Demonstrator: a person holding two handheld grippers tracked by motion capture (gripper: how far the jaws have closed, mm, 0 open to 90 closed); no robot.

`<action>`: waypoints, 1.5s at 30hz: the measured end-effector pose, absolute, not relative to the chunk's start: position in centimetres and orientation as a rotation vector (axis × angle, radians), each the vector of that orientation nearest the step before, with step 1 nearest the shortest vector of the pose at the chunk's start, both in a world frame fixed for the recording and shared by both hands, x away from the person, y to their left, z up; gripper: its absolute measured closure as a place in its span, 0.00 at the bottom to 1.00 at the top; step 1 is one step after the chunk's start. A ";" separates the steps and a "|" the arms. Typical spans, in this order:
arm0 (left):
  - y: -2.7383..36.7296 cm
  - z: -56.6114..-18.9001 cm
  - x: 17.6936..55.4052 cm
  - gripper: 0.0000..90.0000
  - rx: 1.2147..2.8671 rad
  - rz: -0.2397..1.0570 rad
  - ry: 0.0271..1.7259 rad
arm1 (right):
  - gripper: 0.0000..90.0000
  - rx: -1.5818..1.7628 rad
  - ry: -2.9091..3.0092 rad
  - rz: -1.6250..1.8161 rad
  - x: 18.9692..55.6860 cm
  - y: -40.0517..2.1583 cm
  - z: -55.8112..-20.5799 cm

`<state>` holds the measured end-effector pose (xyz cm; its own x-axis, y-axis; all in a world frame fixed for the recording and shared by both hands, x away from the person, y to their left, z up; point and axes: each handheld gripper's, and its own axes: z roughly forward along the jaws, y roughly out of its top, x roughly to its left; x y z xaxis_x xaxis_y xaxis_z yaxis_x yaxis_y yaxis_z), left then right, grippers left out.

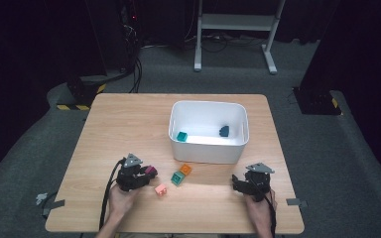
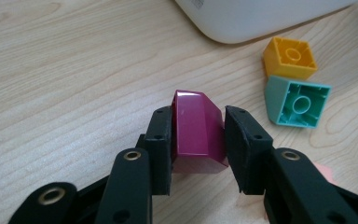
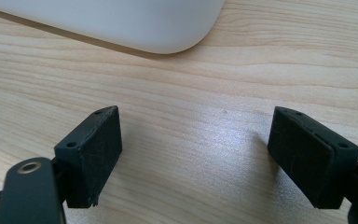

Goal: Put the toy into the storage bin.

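The left gripper [image 2: 198, 135] has its two black jaws closed about a third of the way, pressed on the flanks of a glossy magenta plastic building block with a sloped top [image 2: 196, 130], which sits between them low over the wood at about eight o'clock from the white rectangular plastic bin [image 1: 209, 148]. The likely step is carrying this block into that bin, where a teal block [image 1: 182, 136] and a dark blue block [image 1: 224, 131] already lie. To do it well, the person should keep the squeeze steady, since the smooth slanted face may slip, lift straight up before travelling toward one o'clock, clear the bin's near wall, and let go low inside. The path should also rise over the orange hollow-bottomed plastic block [image 2: 290, 57] and the mint-green plastic block lying on its side [image 2: 298, 101], which touch each other just beside the bin's front corner; a pale pink block [image 1: 161, 189] lies near the left gripper at about four o'clock. The right gripper [image 3: 209, 158] rests with its jaws wide apart and nothing between them, over bare wood at five o'clock from the bin. The surface is a light wood-grain table [image 1: 129, 114], matte and clean. Around it lies grey carpet, dark curtains, cables at the back left and a white metal frame [image 1: 238, 22] at twelve o'clock.
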<state>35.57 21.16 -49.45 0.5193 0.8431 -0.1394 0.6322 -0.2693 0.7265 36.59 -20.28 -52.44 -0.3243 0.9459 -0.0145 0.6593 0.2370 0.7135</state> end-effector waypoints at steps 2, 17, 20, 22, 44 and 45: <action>21.2 -49.3 35.6 0.70 1.988 0.341 1.199 | 0.19 1.467 2.069 0.855 36.6 -20.3 -52.4; 21.1 -47.7 36.2 0.70 1.988 0.308 1.187 | 0.19 1.468 2.068 0.856 36.6 -20.3 -52.4; 21.0 -47.2 36.5 0.70 1.985 0.302 1.177 | 0.19 1.470 2.066 0.857 36.6 -20.3 -52.4; 21.0 -46.8 36.6 0.70 1.974 0.293 1.172 | 0.19 1.470 2.066 0.857 36.6 -20.3 -52.4; 20.2 -43.5 38.0 0.70 1.981 0.256 1.095 | 0.19 1.461 2.069 0.854 36.6 -20.3 -52.4; 20.1 -43.3 38.0 0.70 1.981 0.259 1.093 | 0.19 1.465 2.068 0.855 36.6 -20.3 -52.4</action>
